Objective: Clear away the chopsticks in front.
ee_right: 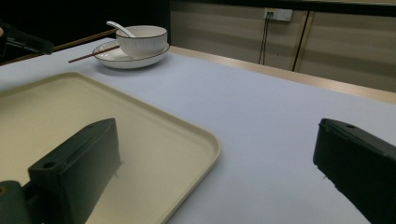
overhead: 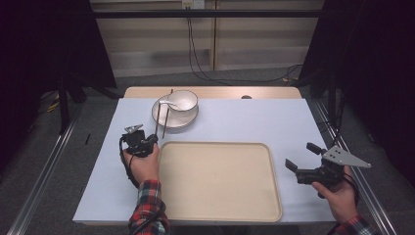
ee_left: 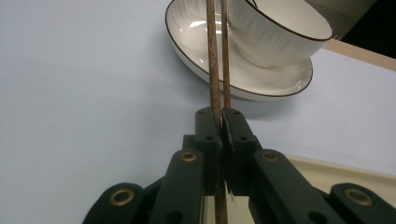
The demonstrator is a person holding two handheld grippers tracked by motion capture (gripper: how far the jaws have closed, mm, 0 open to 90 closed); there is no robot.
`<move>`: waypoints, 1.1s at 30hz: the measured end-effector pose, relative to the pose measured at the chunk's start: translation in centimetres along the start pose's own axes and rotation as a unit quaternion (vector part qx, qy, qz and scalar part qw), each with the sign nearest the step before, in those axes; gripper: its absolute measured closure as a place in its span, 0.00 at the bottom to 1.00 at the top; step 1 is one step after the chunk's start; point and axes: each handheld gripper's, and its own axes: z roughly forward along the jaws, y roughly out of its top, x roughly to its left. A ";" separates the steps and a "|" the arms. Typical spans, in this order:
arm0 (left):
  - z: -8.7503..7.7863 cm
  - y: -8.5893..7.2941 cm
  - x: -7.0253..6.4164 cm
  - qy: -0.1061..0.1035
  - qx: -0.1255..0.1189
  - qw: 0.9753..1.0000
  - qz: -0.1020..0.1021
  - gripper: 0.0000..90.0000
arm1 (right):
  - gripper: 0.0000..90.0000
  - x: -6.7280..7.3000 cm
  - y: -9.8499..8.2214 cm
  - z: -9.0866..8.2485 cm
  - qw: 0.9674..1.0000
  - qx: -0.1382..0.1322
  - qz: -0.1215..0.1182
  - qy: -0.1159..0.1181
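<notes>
Hiding their near ends, the left gripper (ee_left: 223,122) is clamped on two slim brown wooden chopsticks (ee_left: 214,70), whose far ends lean on a glossy white plate (overhead: 175,116) under a ribbed, dark-rimmed bowl (overhead: 184,100) holding a white spoon (ee_right: 120,27). The right gripper (overhead: 304,158) hangs wide open, empty, beside the smooth beige tray (overhead: 220,186).

From my left gripper view the chopsticks (ee_left: 214,70) run off the top edge, their lower ends hidden behind the closed jaws. The bowl (ee_left: 275,35) is cut off at the top.
</notes>
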 end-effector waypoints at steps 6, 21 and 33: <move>-1.6 -1.5 -0.3 -0.011 -0.010 1.000 -0.018 0.95 | 0.00 0.1 0.0 0.0 1.000 0.001 -0.001 0.001; -5.2 -4.7 -1.8 -0.016 -0.012 1.000 -0.002 0.95 | 0.00 0.1 0.0 -0.2 1.000 -0.001 -0.003 0.001; -7.5 -7.0 -2.9 -0.029 0.000 1.000 0.009 0.95 | 0.00 0.3 0.0 -0.1 1.000 0.001 -0.009 0.006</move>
